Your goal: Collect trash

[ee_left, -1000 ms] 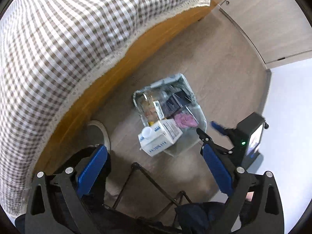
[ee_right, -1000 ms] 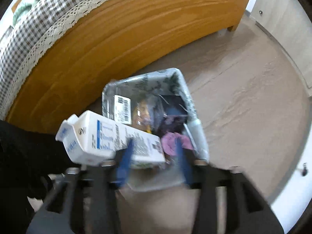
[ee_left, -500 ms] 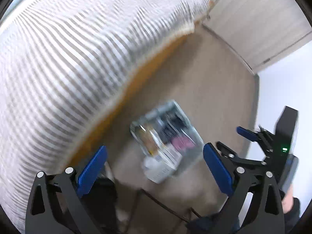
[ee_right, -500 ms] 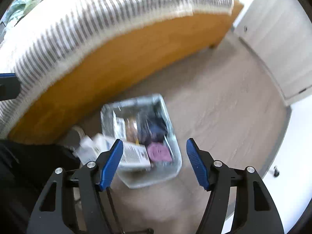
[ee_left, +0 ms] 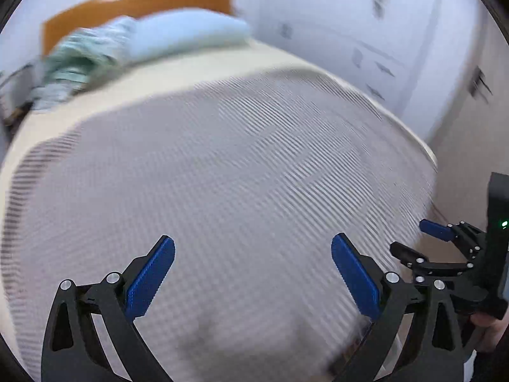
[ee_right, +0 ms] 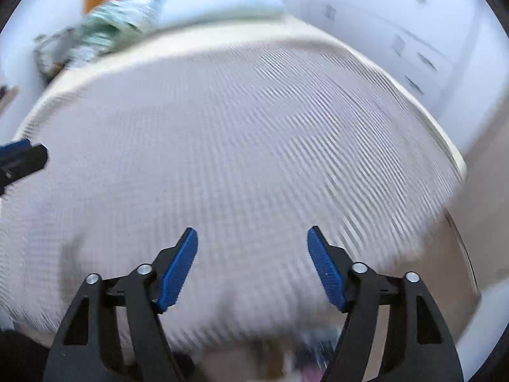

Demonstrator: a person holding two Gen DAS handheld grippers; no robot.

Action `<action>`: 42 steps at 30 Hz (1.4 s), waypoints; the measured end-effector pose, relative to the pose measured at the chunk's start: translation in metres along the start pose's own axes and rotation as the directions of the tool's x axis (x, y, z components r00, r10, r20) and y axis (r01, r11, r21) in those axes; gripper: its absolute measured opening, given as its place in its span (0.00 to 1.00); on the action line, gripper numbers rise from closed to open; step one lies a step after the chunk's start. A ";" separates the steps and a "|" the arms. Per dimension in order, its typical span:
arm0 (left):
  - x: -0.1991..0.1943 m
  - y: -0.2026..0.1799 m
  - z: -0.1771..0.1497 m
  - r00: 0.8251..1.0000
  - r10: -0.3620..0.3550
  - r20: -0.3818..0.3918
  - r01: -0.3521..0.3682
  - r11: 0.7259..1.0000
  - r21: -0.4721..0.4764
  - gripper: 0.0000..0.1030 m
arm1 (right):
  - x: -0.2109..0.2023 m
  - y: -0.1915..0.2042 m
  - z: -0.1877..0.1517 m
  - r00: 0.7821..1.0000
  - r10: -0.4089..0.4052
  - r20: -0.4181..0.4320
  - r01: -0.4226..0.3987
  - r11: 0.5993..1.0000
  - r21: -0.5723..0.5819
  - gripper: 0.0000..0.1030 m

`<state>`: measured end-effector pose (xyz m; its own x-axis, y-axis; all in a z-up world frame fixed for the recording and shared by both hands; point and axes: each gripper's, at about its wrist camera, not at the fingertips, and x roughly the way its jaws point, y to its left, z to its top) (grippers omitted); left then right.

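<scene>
Both views are blurred by motion and look across a bed. My left gripper (ee_left: 253,251) is open and empty above the checked bedspread (ee_left: 238,175). My right gripper (ee_right: 252,242) is open and empty above the same bedspread (ee_right: 248,146). It also shows at the right edge of the left wrist view (ee_left: 445,242), open. A blurred patch of trash colours (ee_right: 311,353) shows at the bottom of the right wrist view; the bin and milk carton cannot be made out.
A light blue pillow (ee_left: 187,36) and crumpled green fabric (ee_left: 79,63) lie at the head of the bed by the wooden headboard (ee_left: 143,0). White cabinets (ee_left: 366,47) stand beyond the bed on the right. The left gripper's tip (ee_right: 19,159) shows at the left edge.
Both grippers have swung up from the floor bin to face the bed. The right gripper let go of the milk carton at the bin and is now open and empty.
</scene>
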<state>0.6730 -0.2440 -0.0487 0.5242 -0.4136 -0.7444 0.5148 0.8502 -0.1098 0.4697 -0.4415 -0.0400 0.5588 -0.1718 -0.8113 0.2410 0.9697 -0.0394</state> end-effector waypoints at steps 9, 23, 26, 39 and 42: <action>-0.009 0.201 0.077 0.947 0.277 0.164 -0.236 0.944 -0.230 0.93 | 0.053 0.150 0.159 0.948 0.276 0.158 -0.266 0.961 -0.081 0.69; -0.012 0.330 0.103 0.790 0.464 0.402 -0.388 0.885 -0.259 0.93 | 0.068 0.265 0.238 0.823 0.302 0.481 -0.215 0.950 -0.227 0.69; -0.019 0.332 0.100 0.772 0.469 0.430 -0.384 0.882 -0.273 0.93 | 0.073 0.272 0.244 0.820 0.299 0.488 -0.214 0.951 -0.224 0.69; -0.115 0.271 0.066 0.777 0.428 0.462 -0.334 0.902 -0.273 0.93 | -0.001 0.250 0.199 0.820 0.284 0.496 -0.188 0.953 -0.236 0.69; -0.142 0.245 0.044 0.776 0.426 0.465 -0.339 0.904 -0.263 0.93 | -0.025 0.239 0.180 0.818 0.290 0.497 -0.196 0.952 -0.234 0.74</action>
<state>0.7547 0.0091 0.0585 0.9417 -0.1103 -0.3180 0.1095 0.9938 -0.0202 0.6561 -0.2371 0.0764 0.9211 0.0543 -0.3856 -0.0651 0.9978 -0.0151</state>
